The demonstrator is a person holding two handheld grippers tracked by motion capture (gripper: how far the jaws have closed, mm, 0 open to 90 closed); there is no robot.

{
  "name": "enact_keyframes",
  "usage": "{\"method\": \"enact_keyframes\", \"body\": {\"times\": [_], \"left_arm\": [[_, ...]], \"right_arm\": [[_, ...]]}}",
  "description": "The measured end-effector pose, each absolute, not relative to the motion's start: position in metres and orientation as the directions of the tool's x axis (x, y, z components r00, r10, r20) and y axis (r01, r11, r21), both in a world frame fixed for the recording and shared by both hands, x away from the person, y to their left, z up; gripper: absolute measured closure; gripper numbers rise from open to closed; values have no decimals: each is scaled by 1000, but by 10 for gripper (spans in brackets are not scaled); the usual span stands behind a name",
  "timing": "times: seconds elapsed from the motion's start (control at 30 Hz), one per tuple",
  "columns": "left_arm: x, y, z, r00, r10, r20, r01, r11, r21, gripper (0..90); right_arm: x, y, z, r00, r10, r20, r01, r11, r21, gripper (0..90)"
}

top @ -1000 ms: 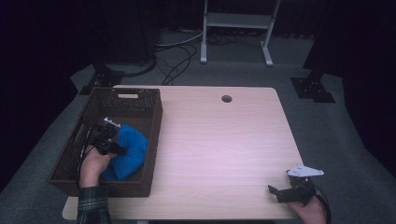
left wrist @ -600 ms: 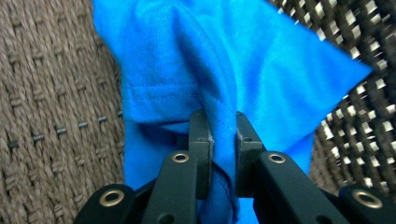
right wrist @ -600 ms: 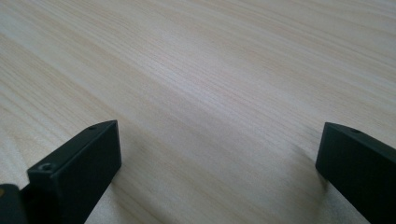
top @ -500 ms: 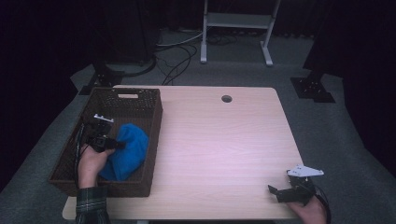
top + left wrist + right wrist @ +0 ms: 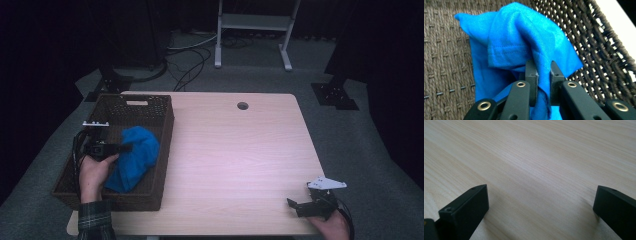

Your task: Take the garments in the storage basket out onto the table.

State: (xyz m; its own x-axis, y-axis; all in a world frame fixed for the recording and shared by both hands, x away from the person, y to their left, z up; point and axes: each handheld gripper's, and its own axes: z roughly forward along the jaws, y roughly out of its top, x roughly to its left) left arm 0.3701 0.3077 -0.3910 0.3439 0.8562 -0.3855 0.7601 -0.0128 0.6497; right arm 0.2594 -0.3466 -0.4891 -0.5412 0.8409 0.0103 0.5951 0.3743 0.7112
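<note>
Left gripper: jaws drawn close together with a fold of the blue cloth pinched between the pads. The hold sits on a bunched ridge near a stitched hem, which gives the pads several layers to bite on rather than one slippery sheet. In the high view the same gripper hangs over the wicker basket, with the blue cloth lying mostly on the basket floor against its right wall.

Judgement: the grip is taken from above and to one side so that the cloth can be lifted clear of the woven wall without dragging on it. Most of the fabric rests in the basket, so the lift appears barely begun.

Right gripper: jaws spread wide, nothing between them, resting low at the near right corner of the wooden table. Its own view shows bare wood grain between the two fingertips. Judgement: it is parked well apart from the basket, leaving the table free to receive the cloth.
</note>
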Motion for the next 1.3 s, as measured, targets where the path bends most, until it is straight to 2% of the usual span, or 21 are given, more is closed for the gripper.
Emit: {"method": "enact_keyframes", "body": {"times": [0.67, 1.3], "left_arm": [[358, 329, -383, 363, 767, -529, 647, 201, 735, 824], [354, 335, -380, 458, 647, -610, 578, 305, 757, 824]], "right_arm": [[259, -347, -489, -541, 841, 10, 595, 374, 711, 0], [259, -347, -489, -541, 841, 10, 595, 374, 711, 0]]}}
